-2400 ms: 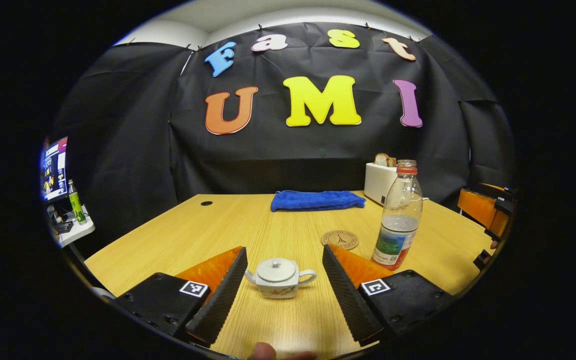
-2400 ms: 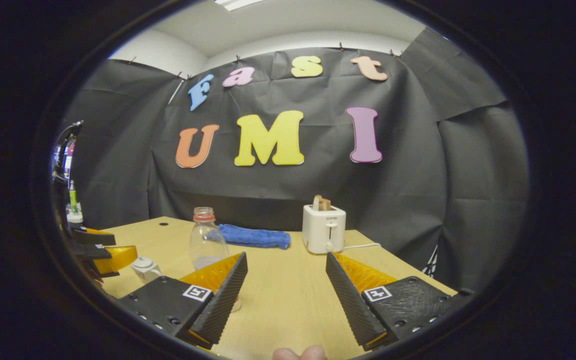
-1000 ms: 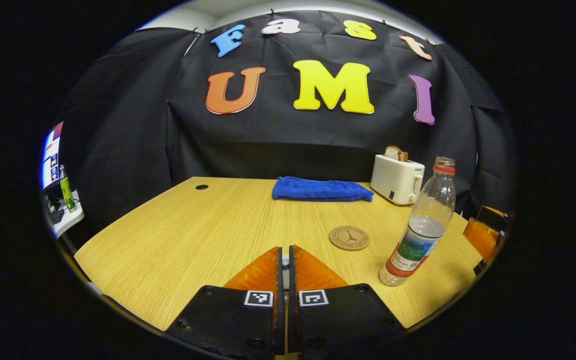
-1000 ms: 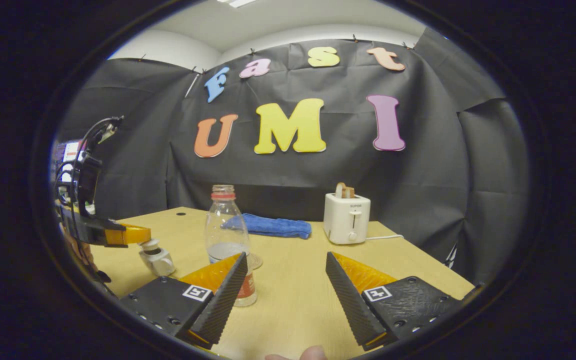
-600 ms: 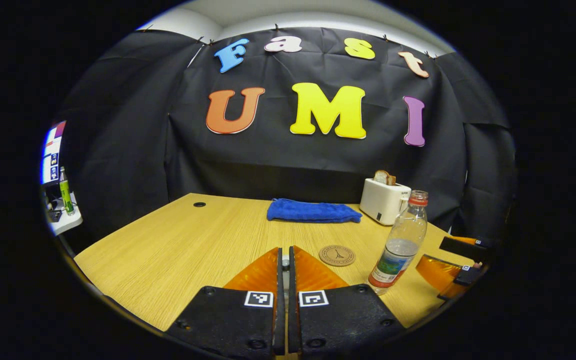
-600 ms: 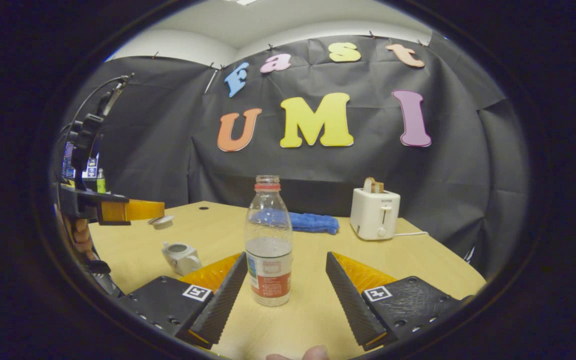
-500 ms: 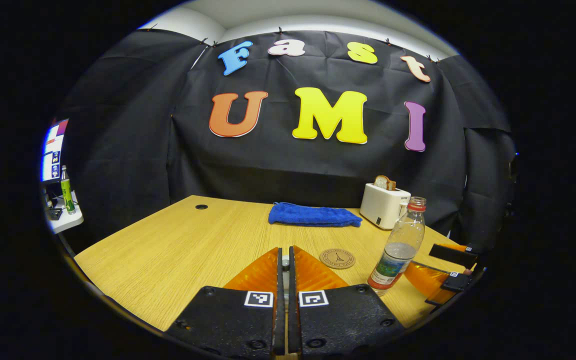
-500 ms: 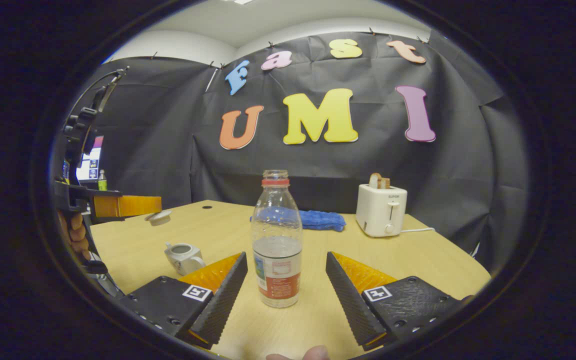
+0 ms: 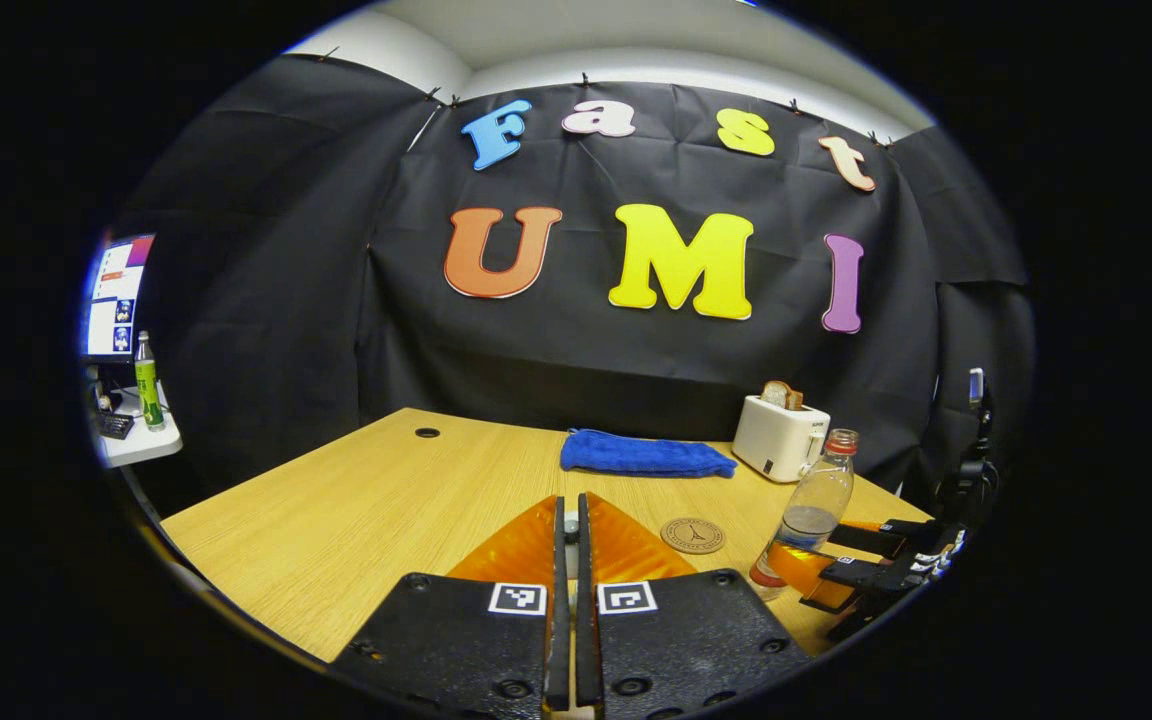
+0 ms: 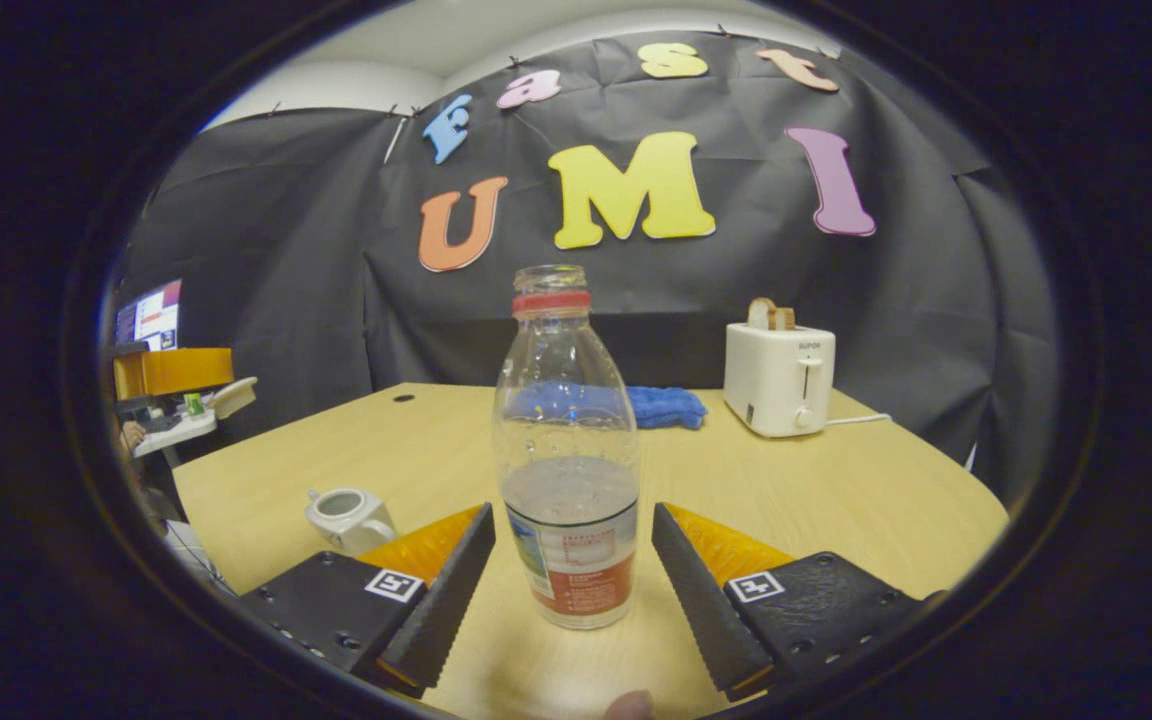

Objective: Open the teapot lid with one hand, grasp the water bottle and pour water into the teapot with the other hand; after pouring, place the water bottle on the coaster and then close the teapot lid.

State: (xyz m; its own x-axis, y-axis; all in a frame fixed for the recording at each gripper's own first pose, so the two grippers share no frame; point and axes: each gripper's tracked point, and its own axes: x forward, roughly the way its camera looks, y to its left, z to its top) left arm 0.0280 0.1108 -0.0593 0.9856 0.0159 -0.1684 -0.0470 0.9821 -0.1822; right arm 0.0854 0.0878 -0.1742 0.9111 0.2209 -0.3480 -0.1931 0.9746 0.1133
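My left gripper (image 9: 568, 506) is shut on the knob of the white teapot lid (image 9: 570, 522), held in the air. In the right gripper view the left gripper (image 10: 221, 375) holds that lid (image 10: 234, 396) high at the far left, above and beyond the open white teapot (image 10: 346, 518). The clear water bottle (image 10: 568, 470), uncapped and partly full, stands upright between the fingers of my open right gripper (image 10: 572, 520); a gap shows on both sides. In the left gripper view the bottle (image 9: 816, 500) stands beside the round coaster (image 9: 693, 535), with the right gripper (image 9: 806, 556) around its base.
A white toaster (image 10: 779, 378) with bread and a folded blue towel (image 10: 661, 405) sit at the back of the wooden table (image 10: 836, 500). A side shelf with a green bottle (image 9: 145, 368) and a monitor stands off the table's left.
My left gripper shut on the lid and lifted it off the teapot, up and to the left. My right gripper moved in until the bottle stood between its fingers.
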